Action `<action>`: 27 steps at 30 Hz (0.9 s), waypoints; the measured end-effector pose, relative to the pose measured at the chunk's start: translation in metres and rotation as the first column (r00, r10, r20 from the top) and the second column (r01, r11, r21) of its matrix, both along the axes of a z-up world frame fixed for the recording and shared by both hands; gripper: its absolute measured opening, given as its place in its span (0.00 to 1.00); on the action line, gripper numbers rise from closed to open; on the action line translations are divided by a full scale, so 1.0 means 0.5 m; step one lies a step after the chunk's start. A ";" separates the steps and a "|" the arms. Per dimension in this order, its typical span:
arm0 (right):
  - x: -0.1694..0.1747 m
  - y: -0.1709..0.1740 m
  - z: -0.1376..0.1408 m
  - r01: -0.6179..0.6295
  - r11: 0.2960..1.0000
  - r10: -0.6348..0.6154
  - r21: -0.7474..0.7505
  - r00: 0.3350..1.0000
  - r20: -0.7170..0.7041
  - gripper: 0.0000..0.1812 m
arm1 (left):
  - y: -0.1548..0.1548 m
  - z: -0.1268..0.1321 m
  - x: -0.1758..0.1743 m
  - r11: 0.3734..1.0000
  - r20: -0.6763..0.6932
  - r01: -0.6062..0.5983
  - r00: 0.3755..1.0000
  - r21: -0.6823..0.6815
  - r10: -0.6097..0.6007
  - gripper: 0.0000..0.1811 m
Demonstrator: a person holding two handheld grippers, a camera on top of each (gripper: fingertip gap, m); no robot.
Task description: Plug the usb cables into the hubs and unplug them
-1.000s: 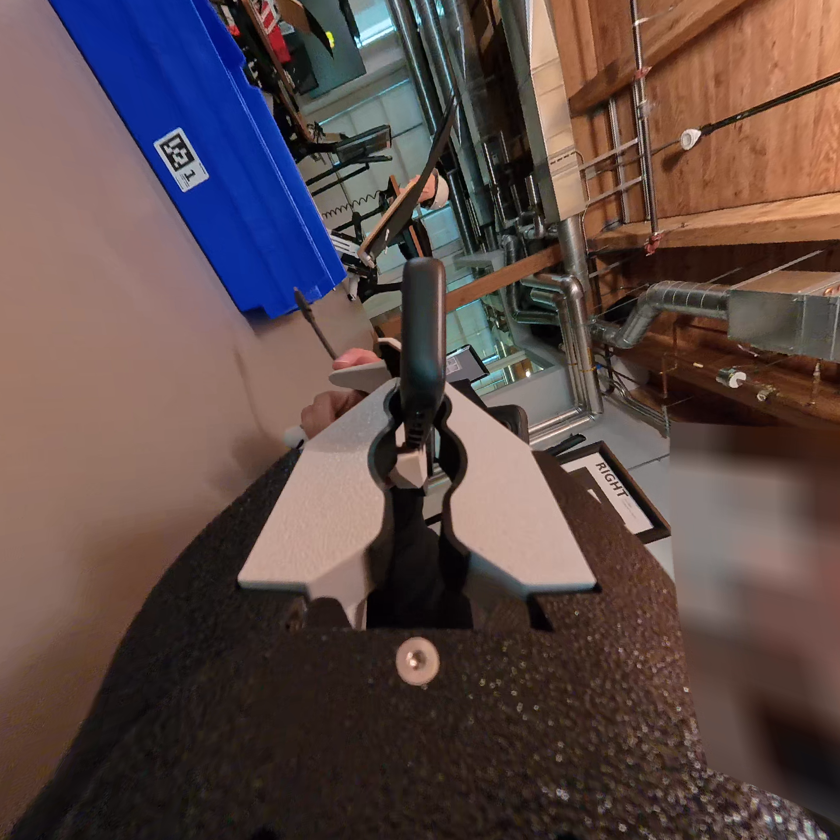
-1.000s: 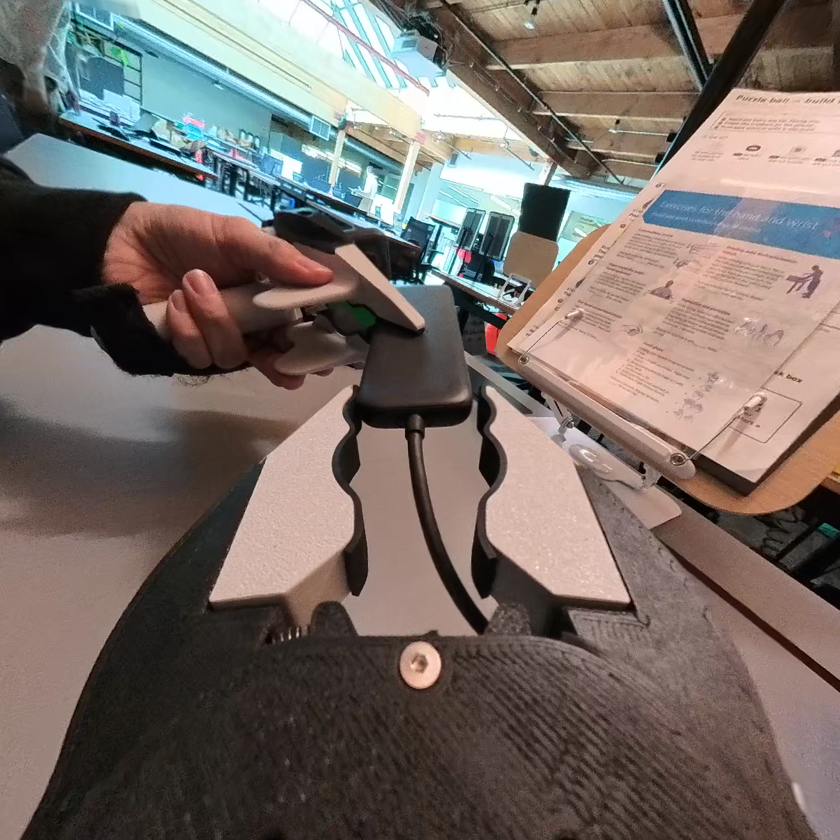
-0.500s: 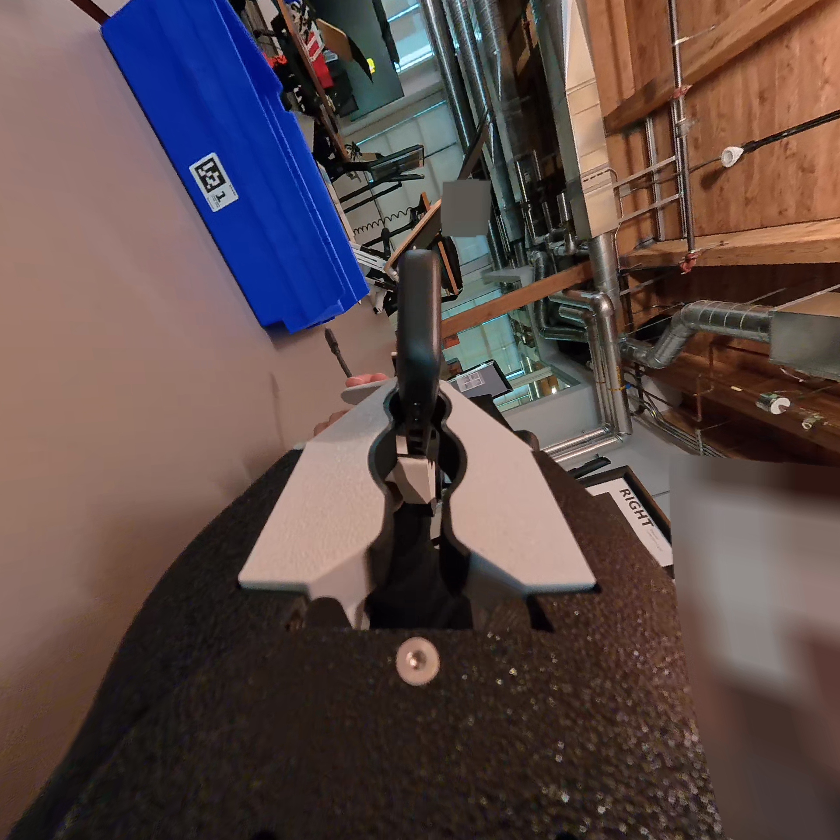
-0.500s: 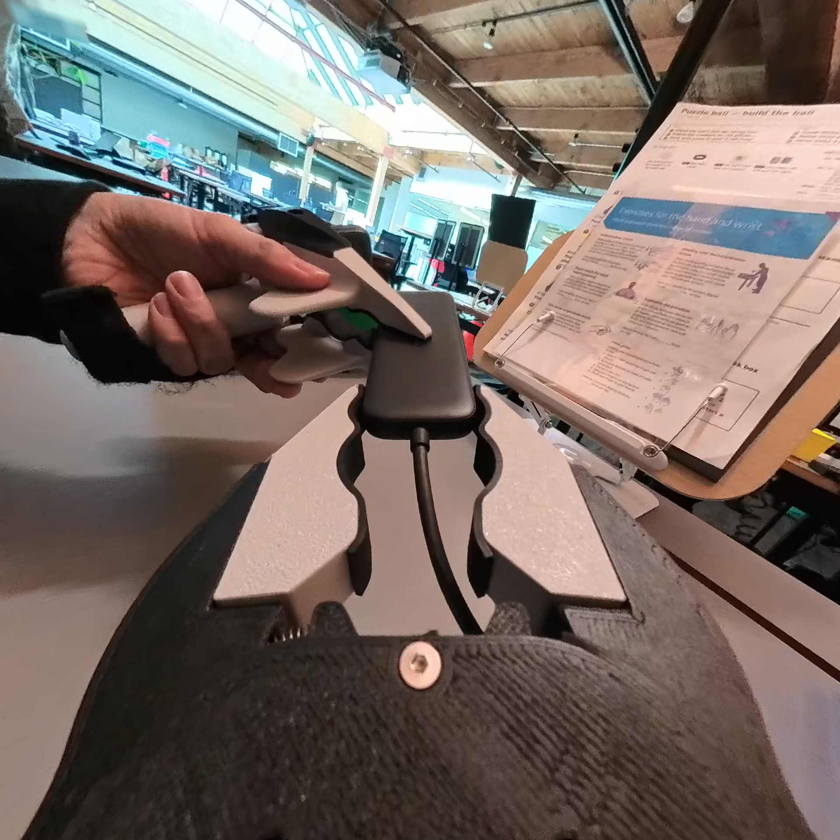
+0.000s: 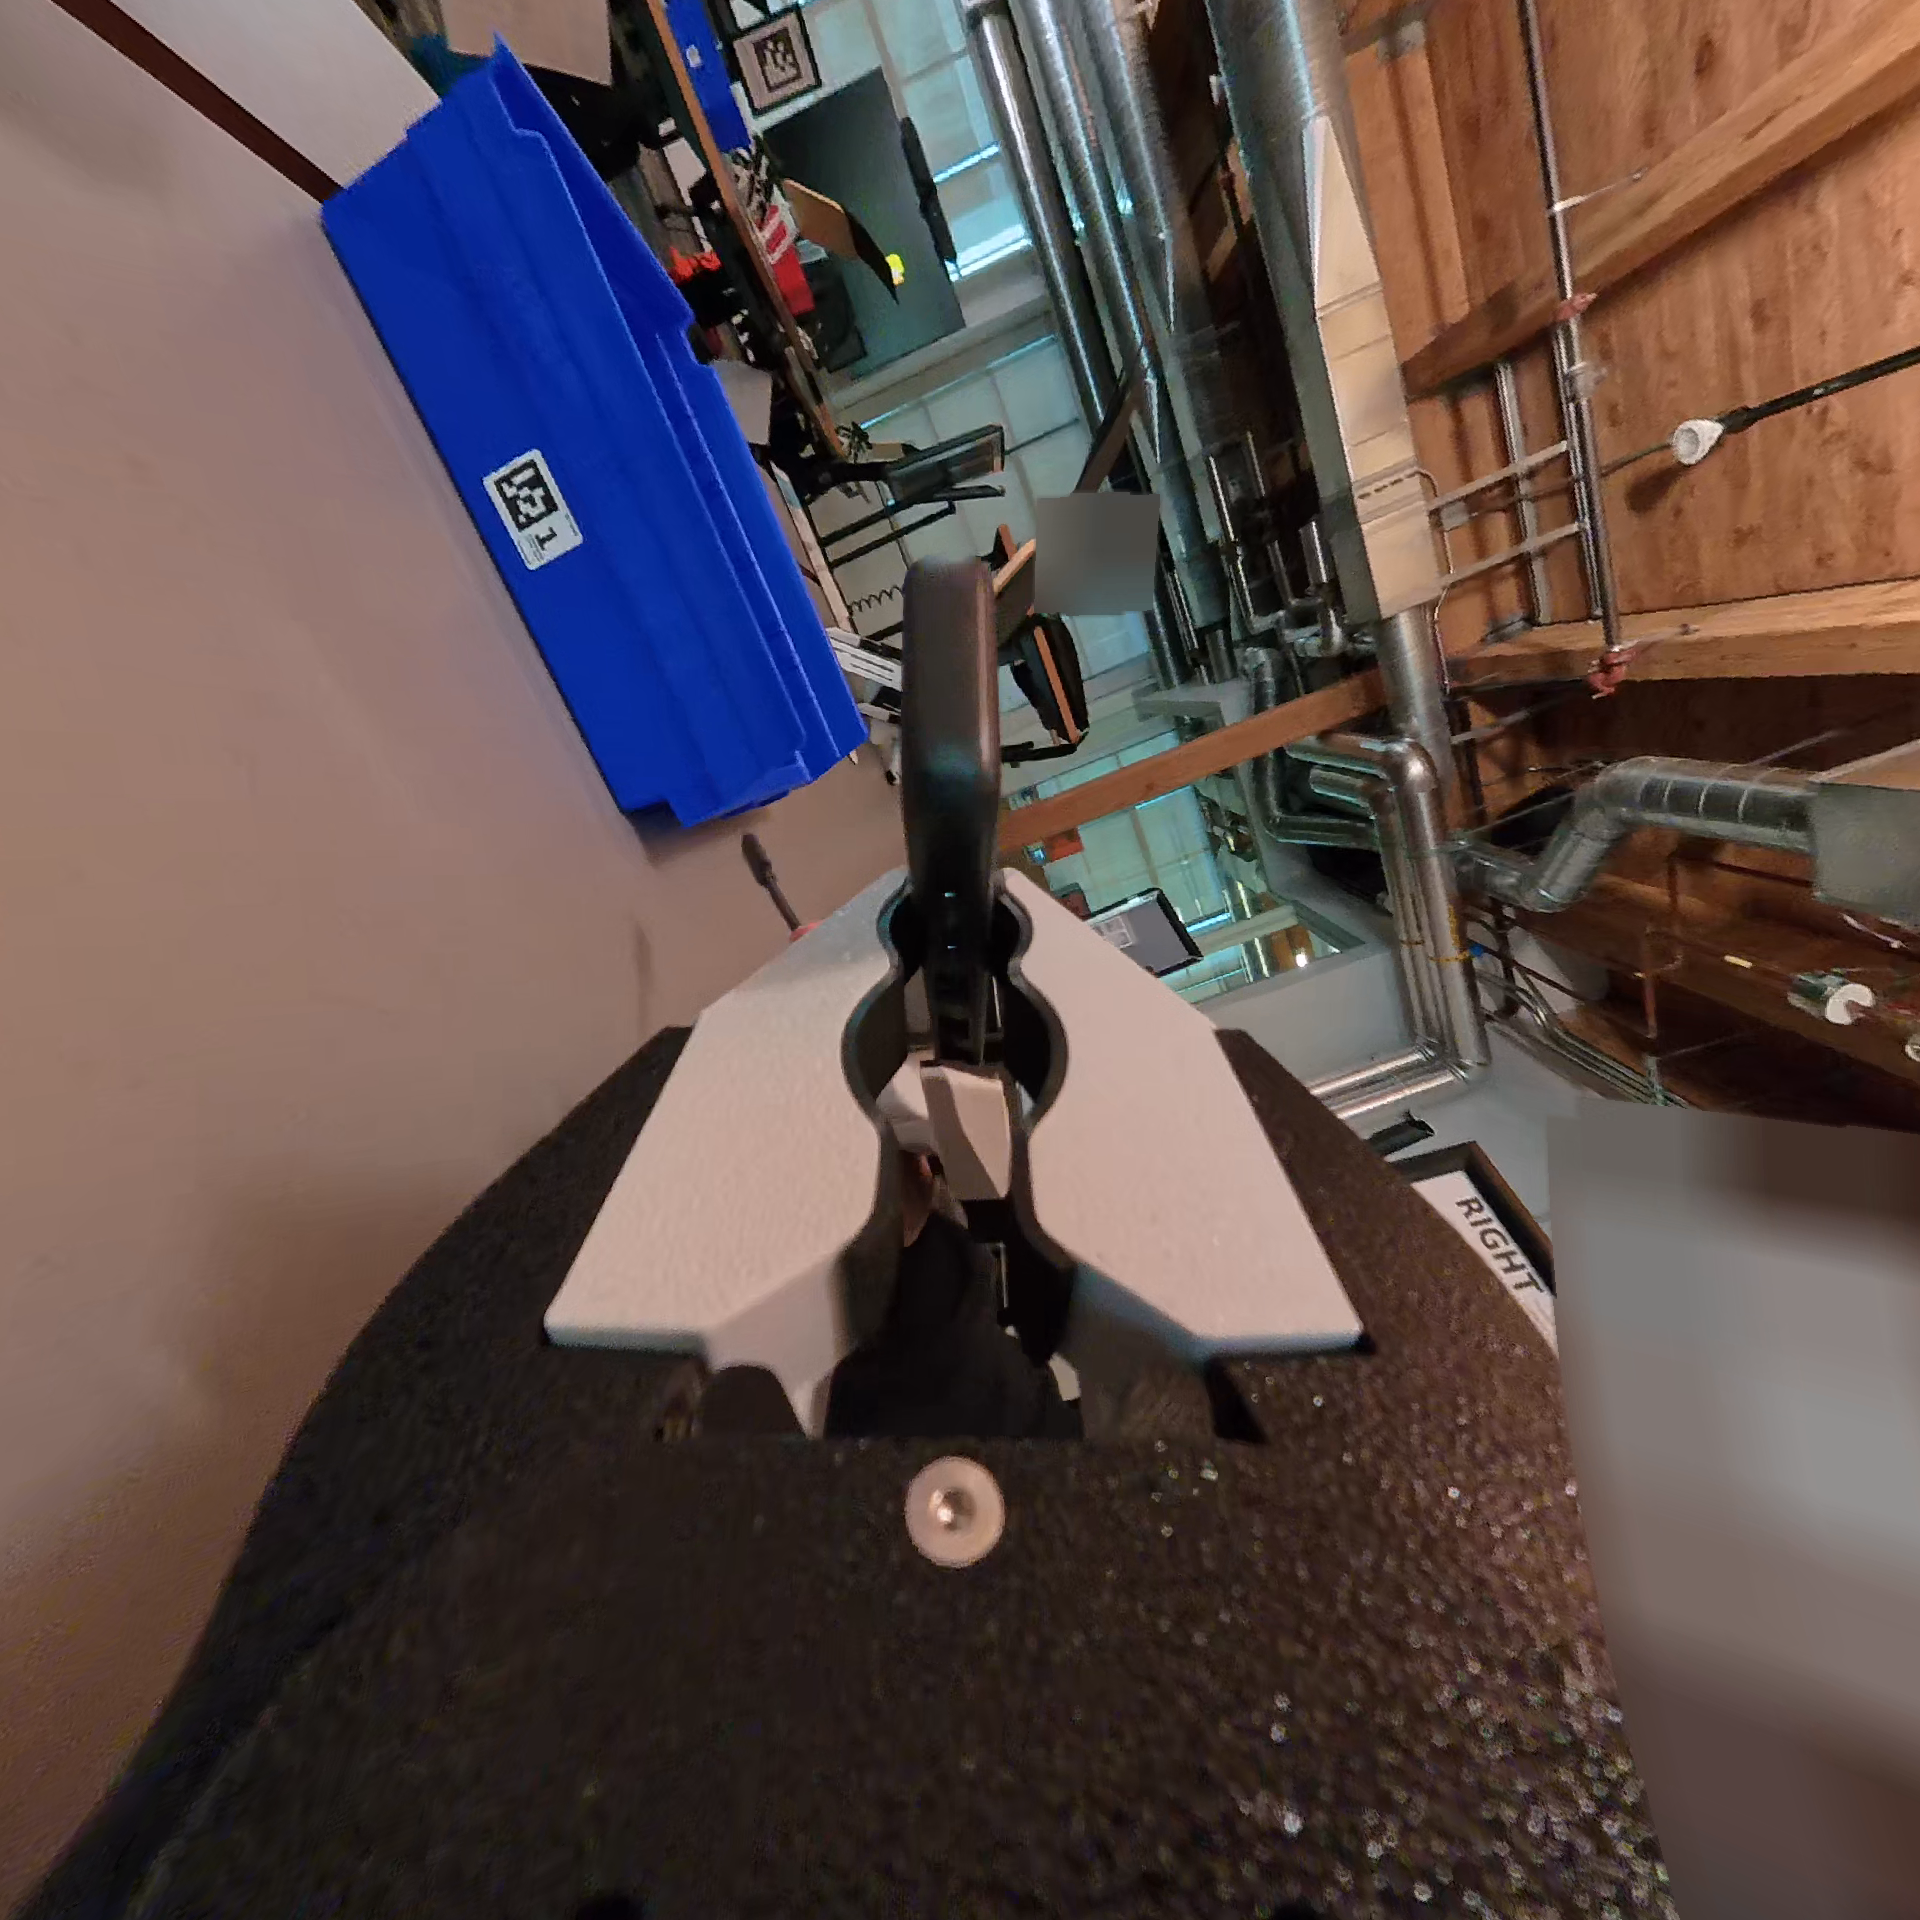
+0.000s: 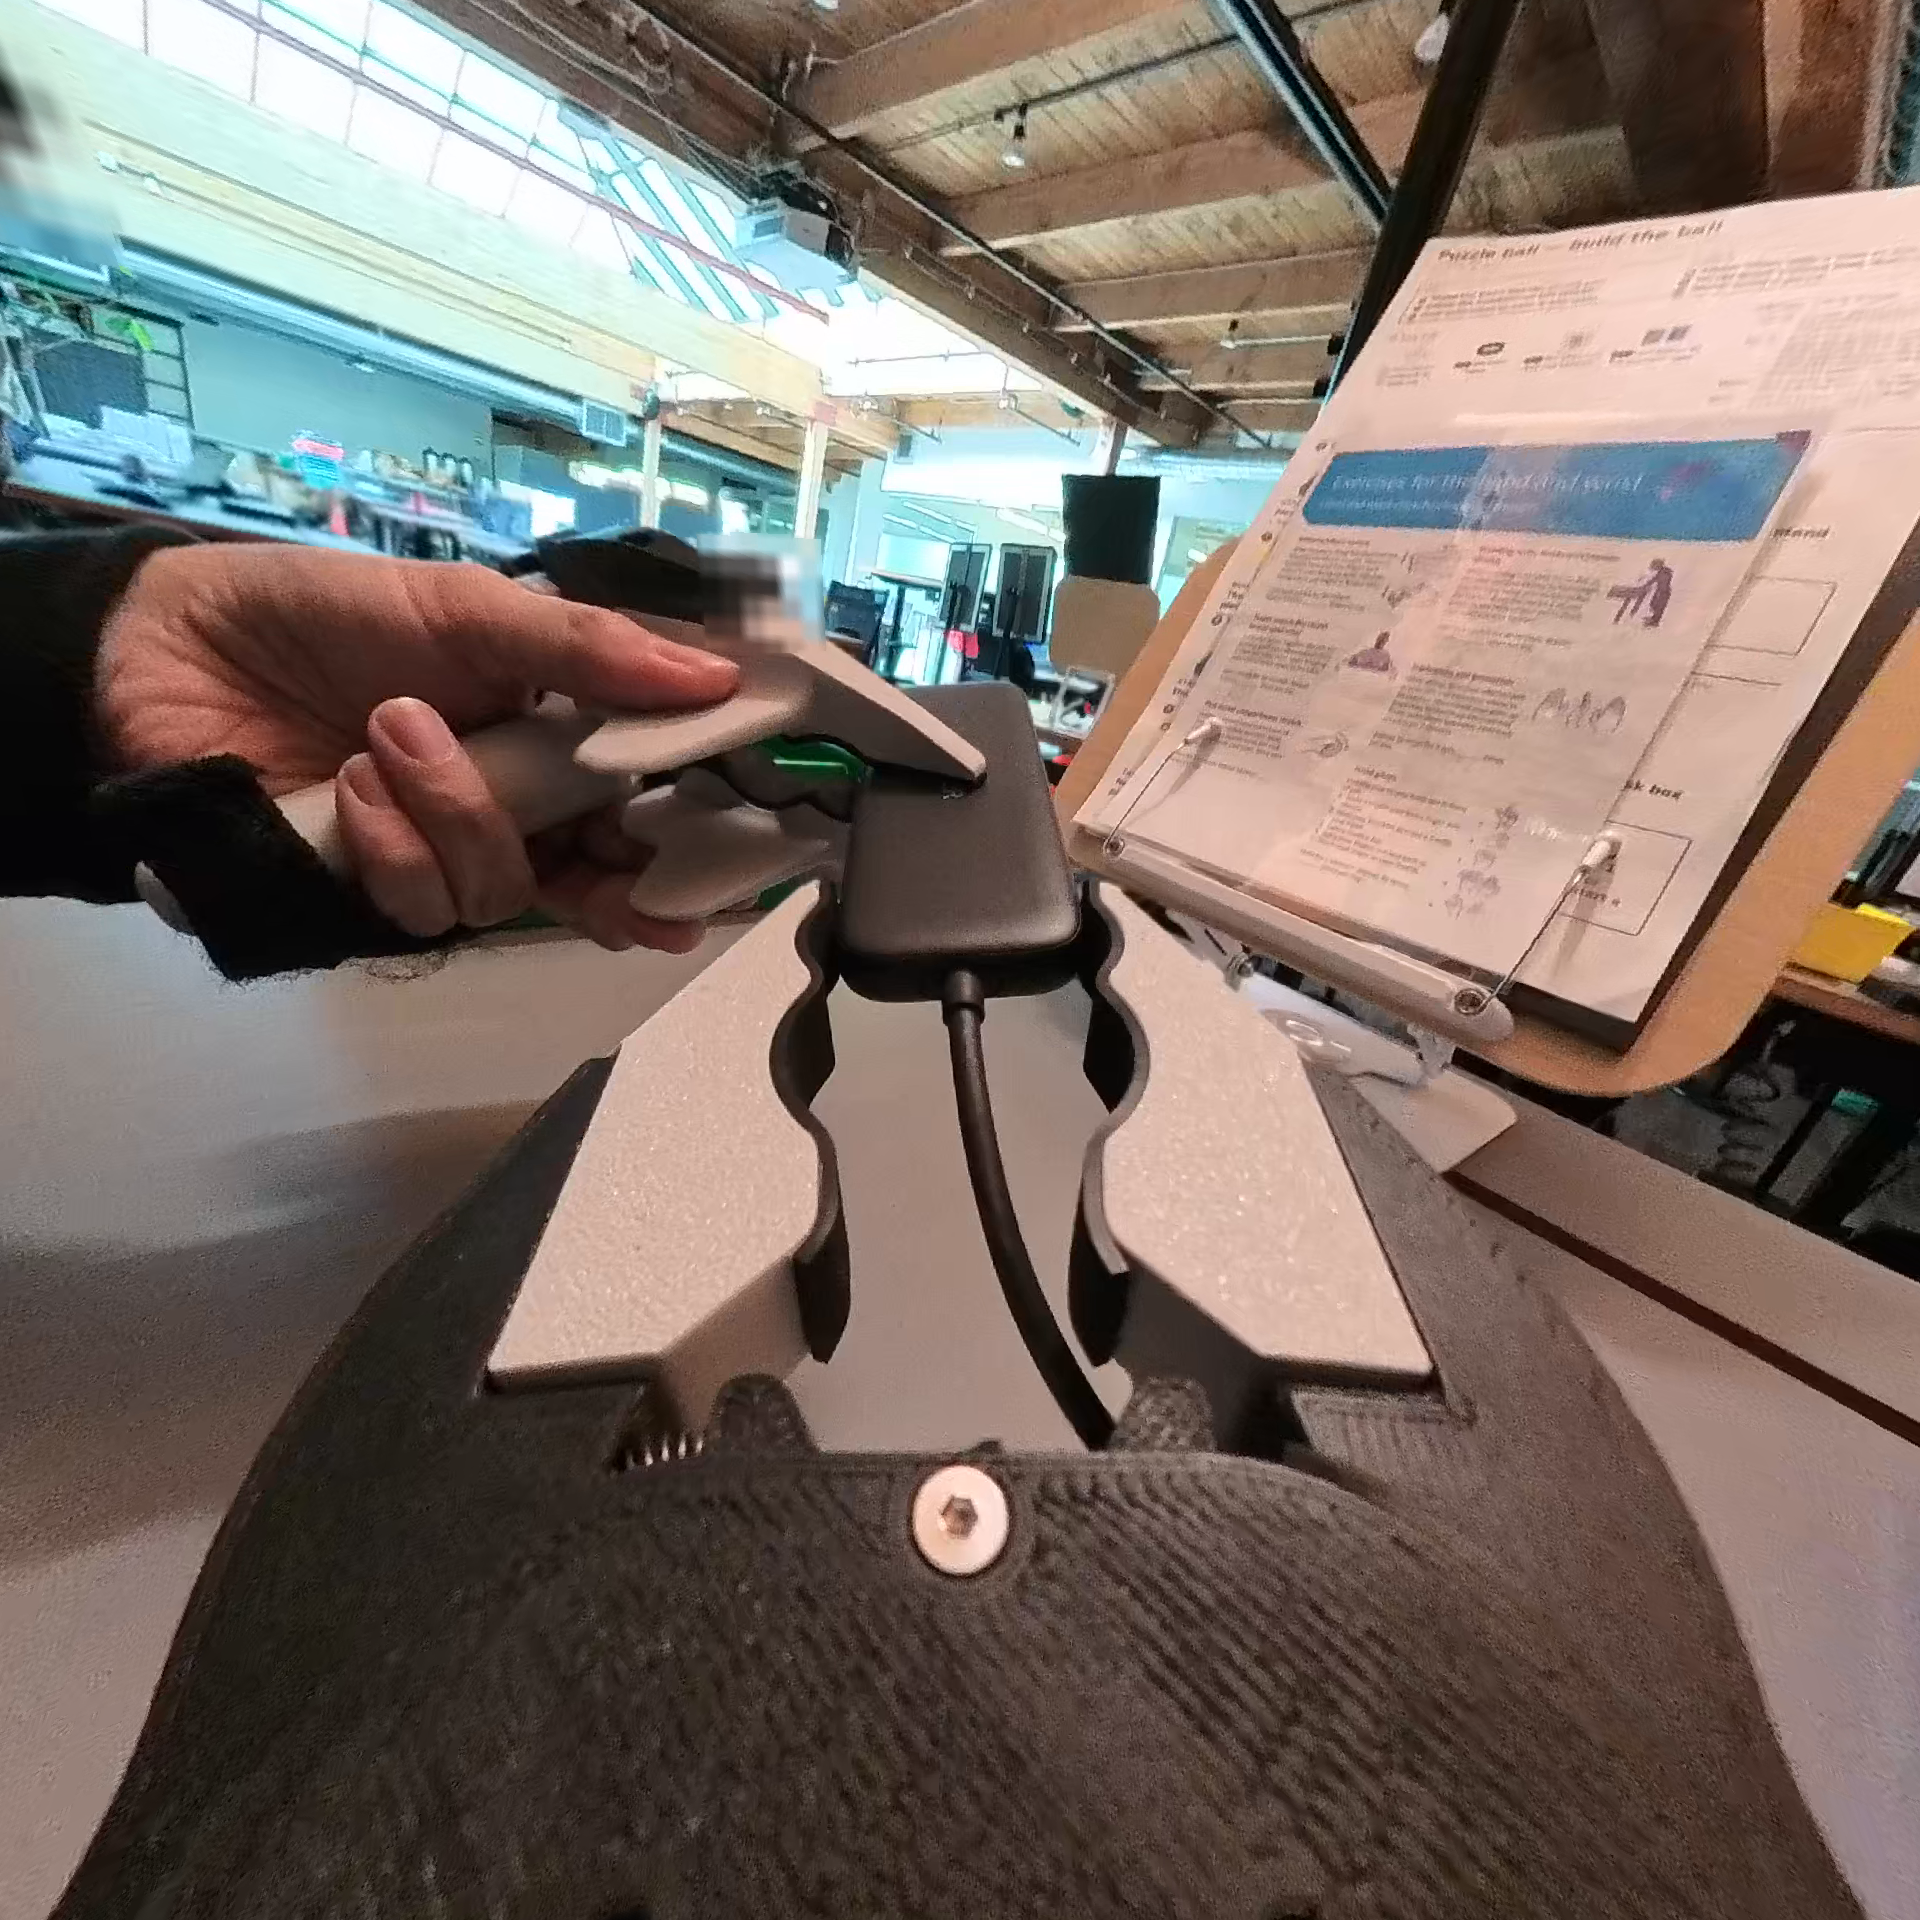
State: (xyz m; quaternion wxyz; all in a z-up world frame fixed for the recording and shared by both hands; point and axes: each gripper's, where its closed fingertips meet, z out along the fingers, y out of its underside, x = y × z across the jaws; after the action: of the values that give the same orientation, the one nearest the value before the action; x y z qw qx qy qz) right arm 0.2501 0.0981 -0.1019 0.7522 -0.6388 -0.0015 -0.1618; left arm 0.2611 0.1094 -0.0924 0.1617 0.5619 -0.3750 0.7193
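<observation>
While the right claw [image 6: 961,935] clamps the black hub [image 6: 951,831] above the tabletop [image 6: 260,1039], left claw [image 6: 894,800] pinches its side edge, likely on a plug; mating or pulling needs straight travel.

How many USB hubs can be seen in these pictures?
1. The black hub is held between the right gripper fingers, with the left gripper at its side; the left wrist view shows it edge-on. Others may be out of view.
</observation>
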 end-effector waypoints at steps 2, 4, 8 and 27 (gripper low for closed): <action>-0.001 -0.003 0.003 0.008 0.999 -0.009 0.033 1.000 0.021 0.25 | -0.003 0.002 0.000 1.000 0.000 0.001 1.000 -0.012 -0.001 0.05; 0.001 -0.003 0.003 0.017 0.999 -0.018 0.027 0.999 0.028 0.25 | -0.002 0.003 0.000 1.000 0.000 -0.010 1.000 -0.006 0.010 0.05; 0.006 -0.006 0.009 0.069 0.997 -0.073 0.043 0.994 0.078 0.26 | -0.001 0.004 0.001 1.000 -0.004 -0.017 1.000 -0.002 0.017 0.05; 0.055 -0.044 0.021 0.156 0.985 -0.143 0.077 0.979 -0.147 0.25 | 0.146 0.087 -0.055 0.731 0.343 -0.378 0.916 0.568 0.207 0.24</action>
State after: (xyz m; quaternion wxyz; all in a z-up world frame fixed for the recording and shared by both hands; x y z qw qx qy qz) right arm 0.2775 0.0760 -0.0912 0.7636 -0.6131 0.1069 -0.1721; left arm 0.2337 0.1823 -0.0491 -0.1994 0.5378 -0.5148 0.6372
